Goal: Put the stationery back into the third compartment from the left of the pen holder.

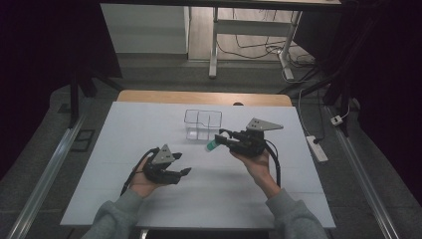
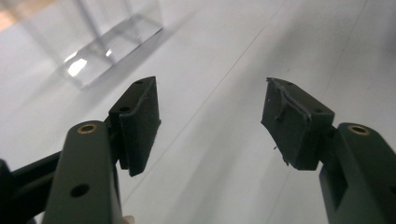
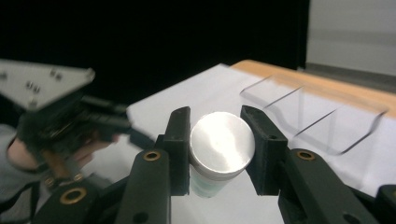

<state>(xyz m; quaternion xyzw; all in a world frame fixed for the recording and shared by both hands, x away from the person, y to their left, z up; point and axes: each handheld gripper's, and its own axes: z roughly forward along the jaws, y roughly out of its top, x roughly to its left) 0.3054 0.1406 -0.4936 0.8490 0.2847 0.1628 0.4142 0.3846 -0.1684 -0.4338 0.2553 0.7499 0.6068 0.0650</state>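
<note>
Your right tongs clamp a small jar, silver-capped and probably light, rigid and slippery, aloft beside the clear divided box on the worktop, so grip its straight sides squarely; your left tongs gape empty.

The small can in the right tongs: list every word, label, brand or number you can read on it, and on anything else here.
None can be read.
The small can between the pads of the right tongs: bare silvery end, green and white side with no legible print.
The clear divided box: no text.
The grey plate on the right tongs: no marking.
The white tabletop: blank.
</note>
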